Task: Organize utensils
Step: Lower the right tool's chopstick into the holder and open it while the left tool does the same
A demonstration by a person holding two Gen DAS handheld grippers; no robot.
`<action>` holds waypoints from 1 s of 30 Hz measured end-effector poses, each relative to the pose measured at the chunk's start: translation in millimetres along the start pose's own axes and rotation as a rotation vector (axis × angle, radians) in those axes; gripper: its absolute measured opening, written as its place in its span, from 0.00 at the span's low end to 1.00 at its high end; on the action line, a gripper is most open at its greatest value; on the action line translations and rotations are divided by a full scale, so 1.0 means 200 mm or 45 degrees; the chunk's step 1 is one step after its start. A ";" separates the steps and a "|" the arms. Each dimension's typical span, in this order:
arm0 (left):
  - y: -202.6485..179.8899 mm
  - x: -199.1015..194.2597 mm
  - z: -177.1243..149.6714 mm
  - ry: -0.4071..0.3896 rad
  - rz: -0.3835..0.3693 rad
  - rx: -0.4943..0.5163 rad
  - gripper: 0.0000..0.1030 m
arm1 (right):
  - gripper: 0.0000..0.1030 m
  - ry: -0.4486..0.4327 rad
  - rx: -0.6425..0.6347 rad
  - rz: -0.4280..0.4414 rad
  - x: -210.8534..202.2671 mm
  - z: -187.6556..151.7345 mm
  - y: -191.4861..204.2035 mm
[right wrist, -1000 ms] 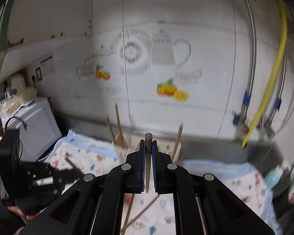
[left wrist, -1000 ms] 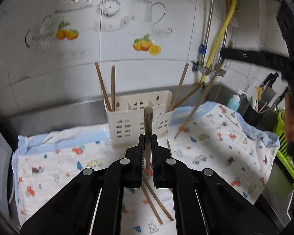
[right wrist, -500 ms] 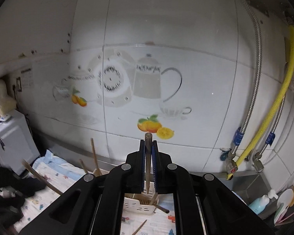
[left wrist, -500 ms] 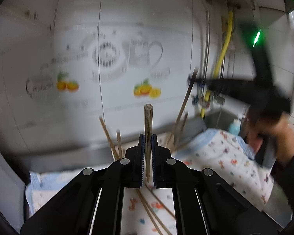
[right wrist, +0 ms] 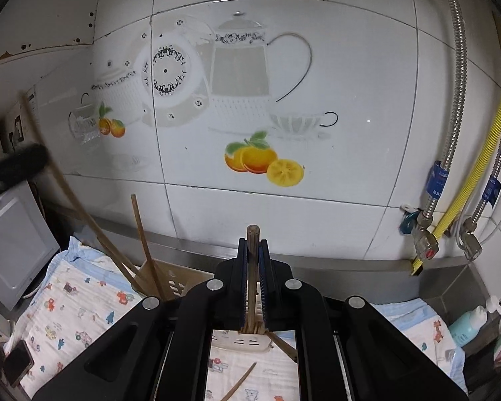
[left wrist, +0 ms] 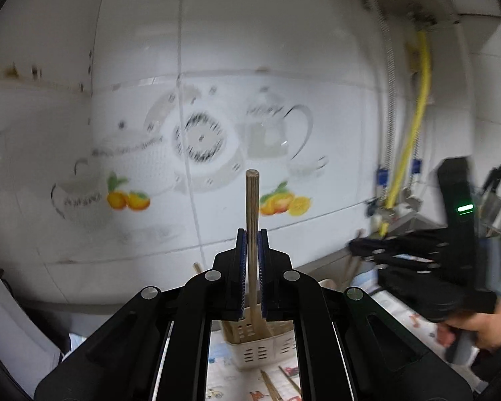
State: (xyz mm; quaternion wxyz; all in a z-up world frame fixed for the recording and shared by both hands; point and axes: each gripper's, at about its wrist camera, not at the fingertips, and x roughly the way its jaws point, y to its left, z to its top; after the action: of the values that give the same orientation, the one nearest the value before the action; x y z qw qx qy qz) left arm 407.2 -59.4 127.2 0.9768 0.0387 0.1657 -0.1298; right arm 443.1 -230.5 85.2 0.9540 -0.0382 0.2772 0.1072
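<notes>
Evidently each gripper, left gripper (left wrist: 252,267) and right gripper (right wrist: 253,277), clamps one light, stiff, slippery chopstick (left wrist: 252,214) mid-shaft, above the holder (right wrist: 240,341).

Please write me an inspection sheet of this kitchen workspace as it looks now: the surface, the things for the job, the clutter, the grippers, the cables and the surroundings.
Surface: counter covered by a printed cloth with cartoon figures.
Job's things: cream utensil holder standing on the cloth, chopsticks already leaning in it; loose chopsticks lying on the cloth.
Clutter: blue-green bottle at the right edge; a dark flat object at the left edge.
Grippers: left hand-held gripper shut on a chopstick; right hand-held gripper shut on a darker chopstick. Both sticks stand upright between the jaws.
Cables: yellow corrugated hose and braided metal hoses down the wall to valves.
Surroundings: white tiled wall with teapot decal and fruit decals; a white appliance at left.
</notes>
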 end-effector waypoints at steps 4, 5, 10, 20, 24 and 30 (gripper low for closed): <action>0.06 0.12 -0.08 0.036 0.007 -0.062 0.05 | 0.06 -0.008 -0.008 0.007 -0.01 -0.01 0.01; 0.07 0.13 -0.10 0.031 0.003 -0.071 0.05 | 0.06 -0.013 -0.015 0.001 -0.02 -0.02 0.01; 0.11 0.22 -0.17 0.113 0.011 -0.099 0.06 | 0.07 0.001 -0.007 -0.001 0.00 -0.04 0.00; 0.11 0.13 -0.16 0.076 -0.018 -0.120 0.08 | 0.31 -0.087 0.048 0.006 -0.22 -0.14 0.00; 0.13 0.00 -0.16 0.054 -0.027 -0.160 0.09 | 0.31 -0.042 0.054 0.011 -0.32 -0.33 0.07; 0.17 -0.19 -0.33 0.104 -0.002 -0.215 0.09 | 0.29 0.180 0.066 0.063 -0.28 -0.79 0.23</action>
State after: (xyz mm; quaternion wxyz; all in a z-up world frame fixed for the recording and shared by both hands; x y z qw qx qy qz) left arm 360.8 -9.7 78.2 0.9690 -0.0385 0.2156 -0.1145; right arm 303.4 -217.5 -18.9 0.9298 -0.0140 0.3475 0.1206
